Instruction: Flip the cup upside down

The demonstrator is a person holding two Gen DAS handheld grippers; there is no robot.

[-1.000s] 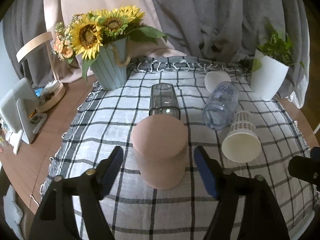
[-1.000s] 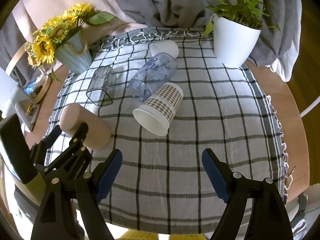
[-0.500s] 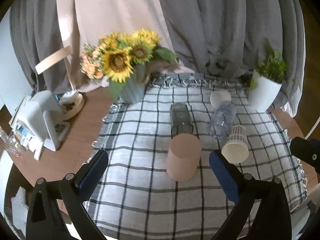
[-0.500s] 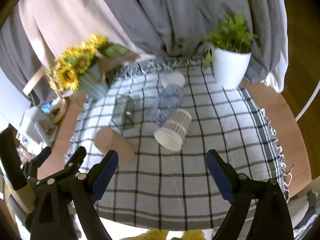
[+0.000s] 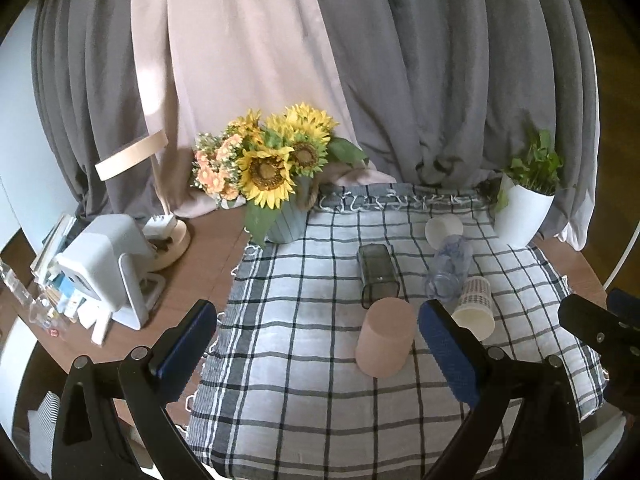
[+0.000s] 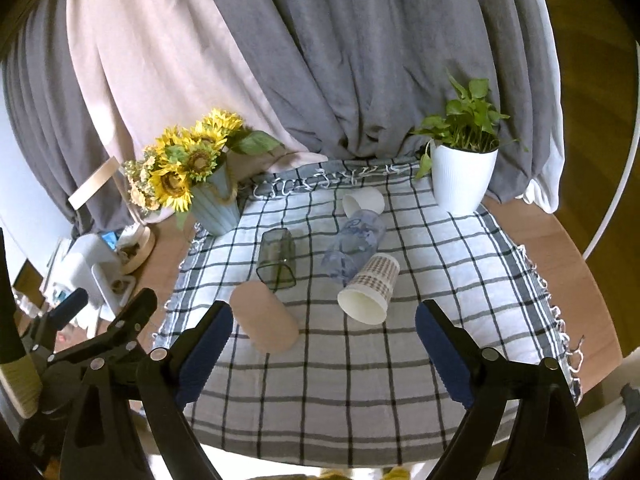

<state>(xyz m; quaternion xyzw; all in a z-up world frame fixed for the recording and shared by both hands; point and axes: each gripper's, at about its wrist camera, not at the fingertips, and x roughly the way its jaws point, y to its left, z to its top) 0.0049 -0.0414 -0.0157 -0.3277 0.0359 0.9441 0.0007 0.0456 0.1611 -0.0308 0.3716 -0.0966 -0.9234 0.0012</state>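
Observation:
A pink cup (image 5: 384, 336) stands upside down on the checked cloth (image 5: 304, 392); it also shows in the right wrist view (image 6: 266, 322). My left gripper (image 5: 316, 352) is open and empty, pulled back well in front of the cup. My right gripper (image 6: 324, 356) is open and empty above the cloth's near edge. A checked paper cup (image 6: 370, 288), a clear plastic bottle (image 6: 354, 246), a dark glass tumbler (image 6: 277, 258) and a white cup (image 6: 362, 202) lie on their sides behind the pink cup.
A sunflower vase (image 5: 286, 216) stands at the cloth's back left and a white plant pot (image 6: 462, 180) at the back right. A white device (image 5: 106, 264) and clutter sit on the wooden table at left. Curtains hang behind.
Both grippers have drawn back and up from the table, so everything looks smaller. My left gripper's jaws, which flanked the pink cup, are now clear of it. The cup has stayed upside down.

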